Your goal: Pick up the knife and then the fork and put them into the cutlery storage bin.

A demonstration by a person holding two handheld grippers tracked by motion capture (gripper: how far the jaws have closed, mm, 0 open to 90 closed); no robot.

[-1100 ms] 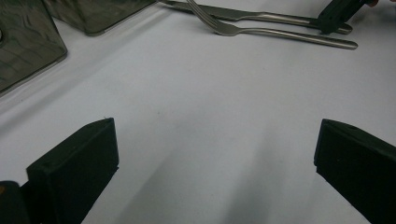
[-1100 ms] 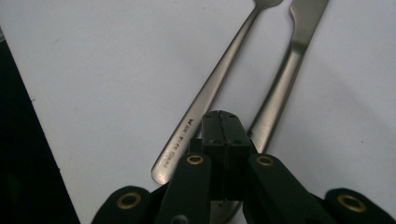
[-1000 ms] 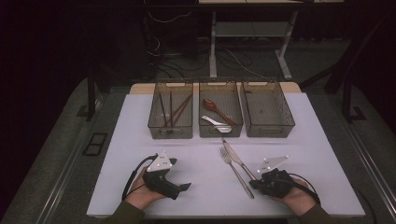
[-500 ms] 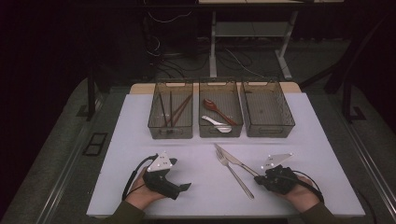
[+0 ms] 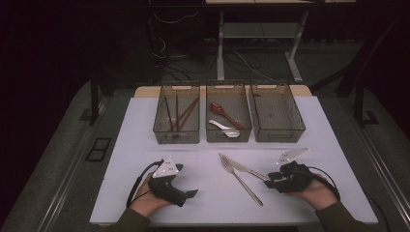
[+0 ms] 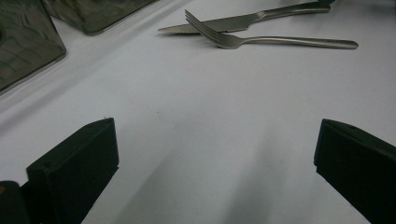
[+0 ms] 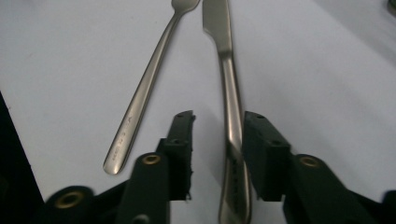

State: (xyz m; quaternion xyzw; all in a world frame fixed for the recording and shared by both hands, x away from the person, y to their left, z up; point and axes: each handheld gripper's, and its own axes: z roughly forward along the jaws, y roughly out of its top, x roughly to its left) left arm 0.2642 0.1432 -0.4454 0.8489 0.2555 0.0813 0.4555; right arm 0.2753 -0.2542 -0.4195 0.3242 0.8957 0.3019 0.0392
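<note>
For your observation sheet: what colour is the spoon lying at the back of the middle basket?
Reddish-brown spoon; the high view shows it best.

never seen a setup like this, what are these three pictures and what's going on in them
A person sits at a white table, each hand holding a two-jaw tool. The high view looks down on everything; the other two cameras ride on the tools. Three mesh bins stand at the back: chopsticks, spoons, one empty. A fork and a knife lie crossed. The left tool rests open, holding nothing. The right tool has its jaws around the knife handle, not fully closed.
</note>
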